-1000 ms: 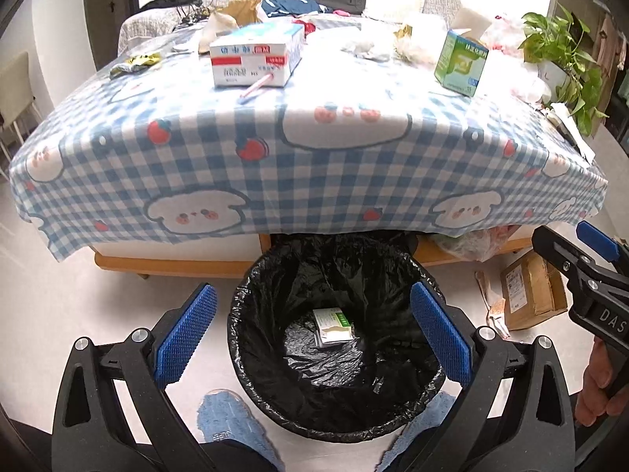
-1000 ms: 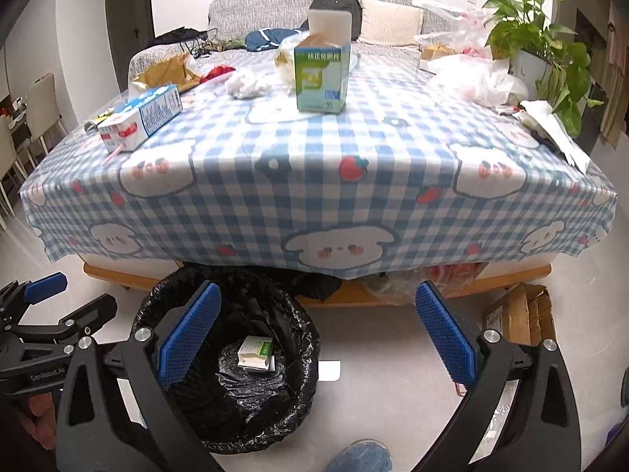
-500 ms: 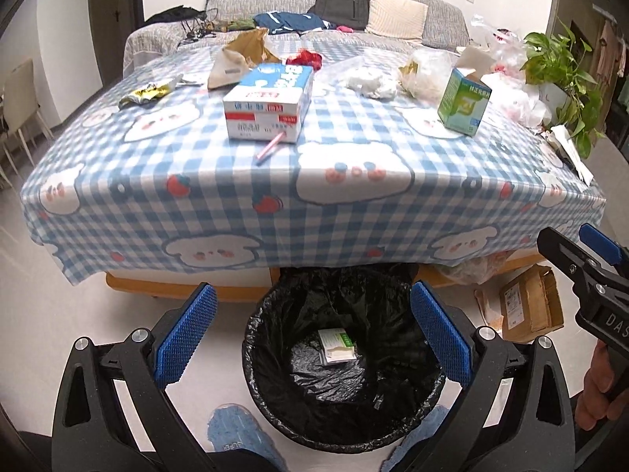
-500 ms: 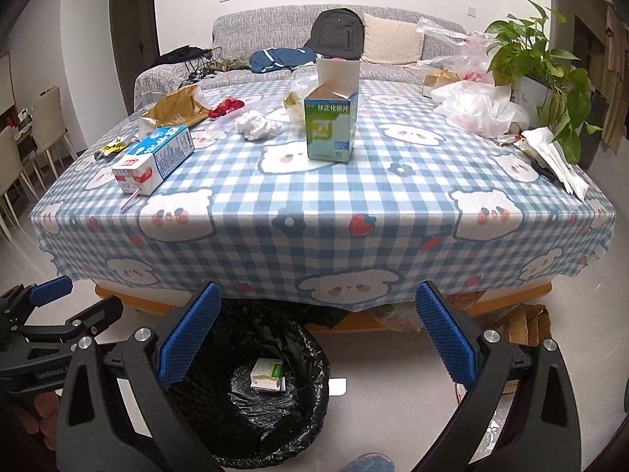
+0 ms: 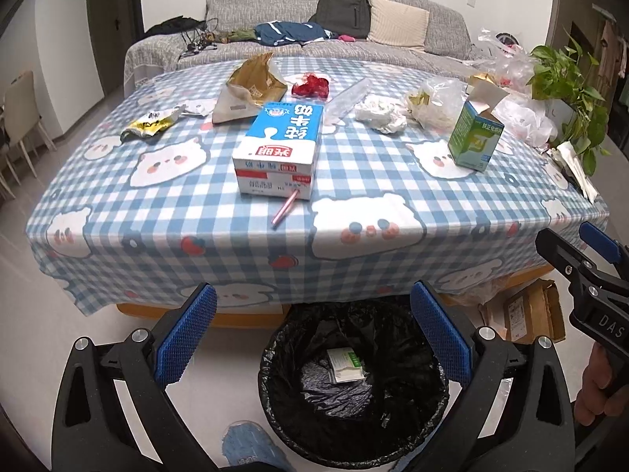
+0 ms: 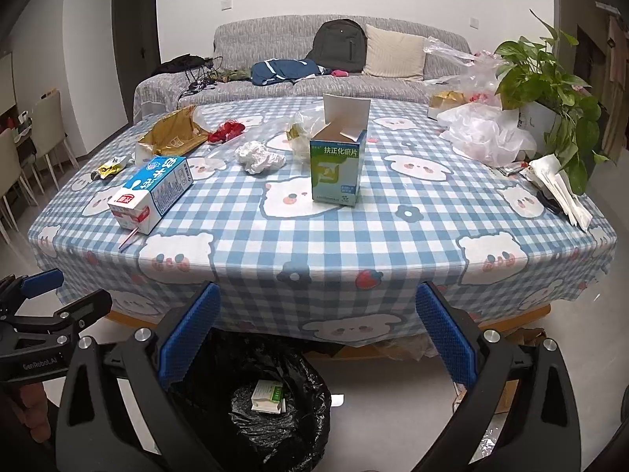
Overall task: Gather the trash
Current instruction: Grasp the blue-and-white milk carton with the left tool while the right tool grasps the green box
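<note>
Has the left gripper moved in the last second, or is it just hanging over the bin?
Yes. The left gripper has risen and tilted up: the trash bin sits lower in its view, and more of the table top shows.

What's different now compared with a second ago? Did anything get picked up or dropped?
Both cameras have risen and tipped up: the table top shows more fully and the black-lined bin sits lower in view. Nothing was grasped or released; the left gripper and right gripper stayed open and empty. The small box in the bin, the milk carton and the green box haven't moved.
</note>
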A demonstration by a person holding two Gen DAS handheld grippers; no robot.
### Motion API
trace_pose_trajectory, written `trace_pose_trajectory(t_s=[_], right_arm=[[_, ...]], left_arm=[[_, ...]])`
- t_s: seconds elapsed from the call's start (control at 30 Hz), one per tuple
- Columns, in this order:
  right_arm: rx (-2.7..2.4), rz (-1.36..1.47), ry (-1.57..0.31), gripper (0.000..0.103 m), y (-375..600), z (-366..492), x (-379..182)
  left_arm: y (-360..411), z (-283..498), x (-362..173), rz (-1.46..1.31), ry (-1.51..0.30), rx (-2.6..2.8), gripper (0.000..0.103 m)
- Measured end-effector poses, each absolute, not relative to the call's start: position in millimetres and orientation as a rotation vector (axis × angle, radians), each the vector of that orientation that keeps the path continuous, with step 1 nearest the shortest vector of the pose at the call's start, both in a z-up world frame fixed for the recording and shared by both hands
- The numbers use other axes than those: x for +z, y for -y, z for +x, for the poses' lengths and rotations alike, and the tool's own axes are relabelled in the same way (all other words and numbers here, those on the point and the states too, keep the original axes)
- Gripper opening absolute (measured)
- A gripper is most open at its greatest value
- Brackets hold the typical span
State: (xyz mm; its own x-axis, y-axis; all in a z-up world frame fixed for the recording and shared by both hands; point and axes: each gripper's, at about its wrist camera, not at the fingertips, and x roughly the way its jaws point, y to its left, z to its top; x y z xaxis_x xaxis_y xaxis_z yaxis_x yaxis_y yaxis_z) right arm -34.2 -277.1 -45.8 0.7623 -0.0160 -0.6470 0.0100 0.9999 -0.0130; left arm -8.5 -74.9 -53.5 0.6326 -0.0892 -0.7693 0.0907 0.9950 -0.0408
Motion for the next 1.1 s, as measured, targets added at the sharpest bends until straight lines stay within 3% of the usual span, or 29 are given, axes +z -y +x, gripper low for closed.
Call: trace_pose_trajectory(t_s=[1.1], right_arm=[[-0.068, 0.028, -0.737, 0.095, 277, 90, -59]], left_arm=[[56, 116, -71, 0.011, -0.948, -0.094, 0.096]])
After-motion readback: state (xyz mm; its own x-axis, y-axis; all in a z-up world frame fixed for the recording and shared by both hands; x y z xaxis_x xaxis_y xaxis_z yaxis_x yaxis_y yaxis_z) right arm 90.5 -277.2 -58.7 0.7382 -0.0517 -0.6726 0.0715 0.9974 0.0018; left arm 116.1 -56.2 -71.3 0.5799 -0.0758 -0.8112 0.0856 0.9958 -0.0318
